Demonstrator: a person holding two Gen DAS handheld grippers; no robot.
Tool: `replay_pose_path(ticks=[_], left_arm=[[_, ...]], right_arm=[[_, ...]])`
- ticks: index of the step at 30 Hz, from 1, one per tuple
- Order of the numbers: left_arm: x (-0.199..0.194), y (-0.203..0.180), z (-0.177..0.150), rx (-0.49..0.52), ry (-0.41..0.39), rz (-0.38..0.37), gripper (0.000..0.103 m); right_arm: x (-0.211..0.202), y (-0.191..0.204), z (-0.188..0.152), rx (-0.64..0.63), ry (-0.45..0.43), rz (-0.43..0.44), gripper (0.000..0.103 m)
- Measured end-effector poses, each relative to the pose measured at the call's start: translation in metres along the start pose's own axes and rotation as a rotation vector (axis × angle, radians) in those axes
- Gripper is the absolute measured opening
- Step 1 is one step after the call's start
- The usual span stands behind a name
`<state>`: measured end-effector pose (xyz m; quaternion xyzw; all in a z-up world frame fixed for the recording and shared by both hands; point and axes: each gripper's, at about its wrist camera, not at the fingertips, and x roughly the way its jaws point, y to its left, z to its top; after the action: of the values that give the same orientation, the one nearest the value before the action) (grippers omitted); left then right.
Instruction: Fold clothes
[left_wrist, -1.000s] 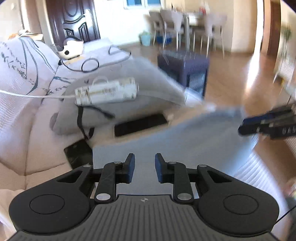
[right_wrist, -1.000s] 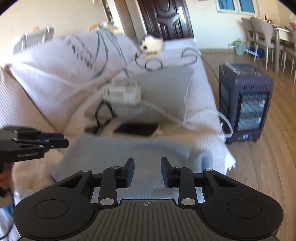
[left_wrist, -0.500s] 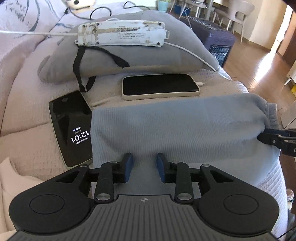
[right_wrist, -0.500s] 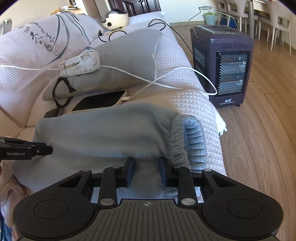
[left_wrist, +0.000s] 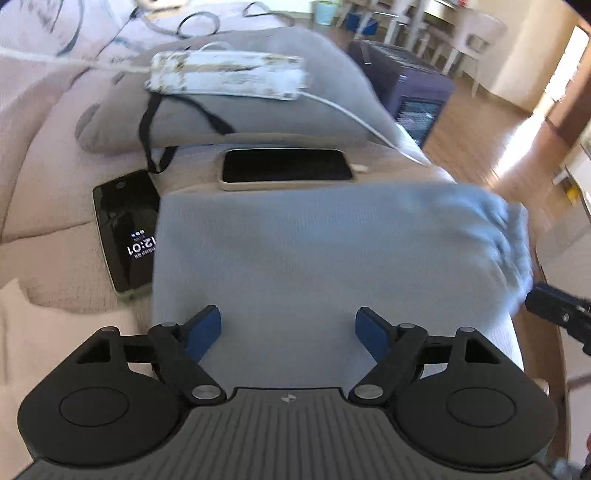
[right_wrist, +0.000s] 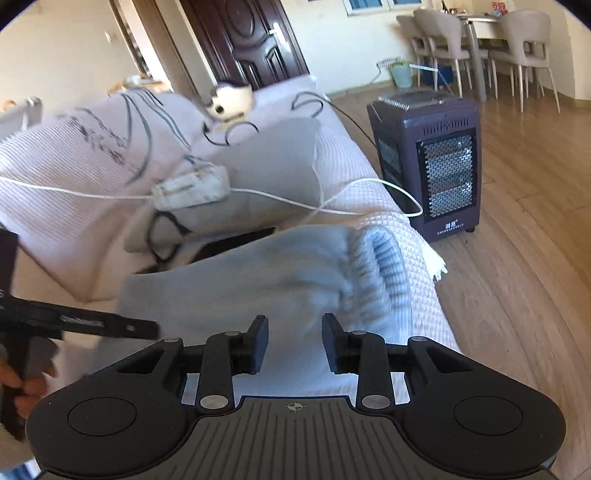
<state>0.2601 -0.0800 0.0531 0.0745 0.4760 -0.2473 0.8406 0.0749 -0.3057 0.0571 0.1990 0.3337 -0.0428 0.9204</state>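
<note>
Left wrist view: the left gripper (left_wrist: 288, 325) stands wide open over the near edge of the grey garment (left_wrist: 314, 254), gripping nothing. The garment lies folded on the sofa (left_wrist: 55, 266). A lit phone (left_wrist: 125, 229) sits at its left edge, a second phone (left_wrist: 286, 168) just beyond its far edge, and a power strip (left_wrist: 225, 75) rests on a pillow (left_wrist: 258, 114).

Right wrist view: the right gripper (right_wrist: 294, 341) is partly open, empty, above the garment's (right_wrist: 258, 269) ribbed end. A heater (right_wrist: 432, 162) stands on the floor to the right.

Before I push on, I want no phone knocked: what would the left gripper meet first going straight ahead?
The left gripper, open, points over the folded light-blue knitted garment; beyond lies the beige-cased phone. Height is unclear.
</note>
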Motion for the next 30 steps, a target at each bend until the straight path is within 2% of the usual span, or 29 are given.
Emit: replay_pose_path(ticks=[5, 10, 15, 18, 22, 24, 30], left_arm=[[-0.036, -0.014, -0.036, -0.012, -0.018, -0.083, 0.082], [-0.064, -0.019, -0.081, -0.032, -0.014, -0.107, 0.083], [-0.082, -0.017, -0.127, -0.07, -0.031, -0.055, 0.086], [-0.084, -0.017, -0.155, -0.108, -0.022, -0.04, 0.086], [-0.077, -0.026, -0.184, -0.108, -0.021, 0.001, 0.086], [-0.07, -0.031, -0.194, -0.103, 0.006, 0.011, 0.086], [-0.045, -0.046, -0.21, -0.095, 0.084, -0.016, 0.087]], right_arm=[[-0.033, 0.012, -0.022, 0.007, -0.002, -0.004, 0.032], [-0.057, 0.034, -0.048, -0.044, 0.026, -0.01, 0.033], [-0.074, 0.049, -0.076, -0.077, 0.036, -0.025, 0.041], [-0.08, 0.049, -0.096, -0.085, 0.034, -0.025, 0.041], [-0.079, 0.042, -0.121, -0.058, 0.059, -0.011, 0.041], [-0.076, 0.039, -0.127, -0.052, 0.07, -0.009, 0.041], [-0.062, 0.042, -0.143, -0.115, 0.127, -0.058, 0.041]])
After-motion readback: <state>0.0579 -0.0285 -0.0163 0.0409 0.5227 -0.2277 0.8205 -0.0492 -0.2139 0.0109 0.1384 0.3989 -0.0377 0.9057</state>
